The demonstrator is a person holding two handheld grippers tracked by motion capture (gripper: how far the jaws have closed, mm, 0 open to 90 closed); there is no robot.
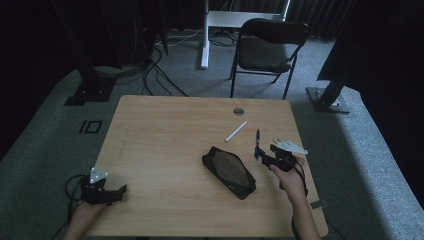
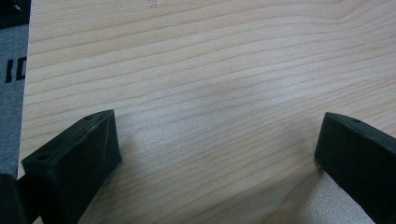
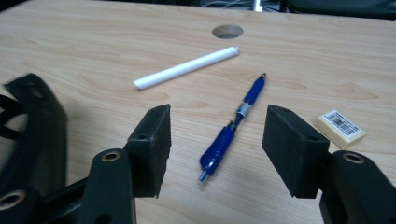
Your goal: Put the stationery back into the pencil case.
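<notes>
Your right gripper (image 3: 217, 149) has jaws half open around the blue pen (image 3: 233, 128), near the table's (image 1: 160, 150) right edge, not yet touching. Lower straight, then close on the barrel. Left gripper (image 2: 217, 154) rests wide open, empty.

The table (image 1: 165, 145) is light brown wood with wavy darker lines running across it. Near the middle of the table lies a black pencil case (image 1: 228, 171) with a see-through, brownish top. Next to the case is a blue pen (image 3: 232, 126) with a shiny silver band around its middle. Just past the pen is a plain white stick (image 3: 186, 68). Beside the pen sits a pale yellow eraser (image 3: 339, 129) with a white label and black stripes. The right tongs (image 3: 217, 140) are black. The left tongs (image 2: 215, 154) are black too. Behind the table stands a black chair (image 1: 267, 50) on a grey carpet (image 1: 55, 130).
</notes>
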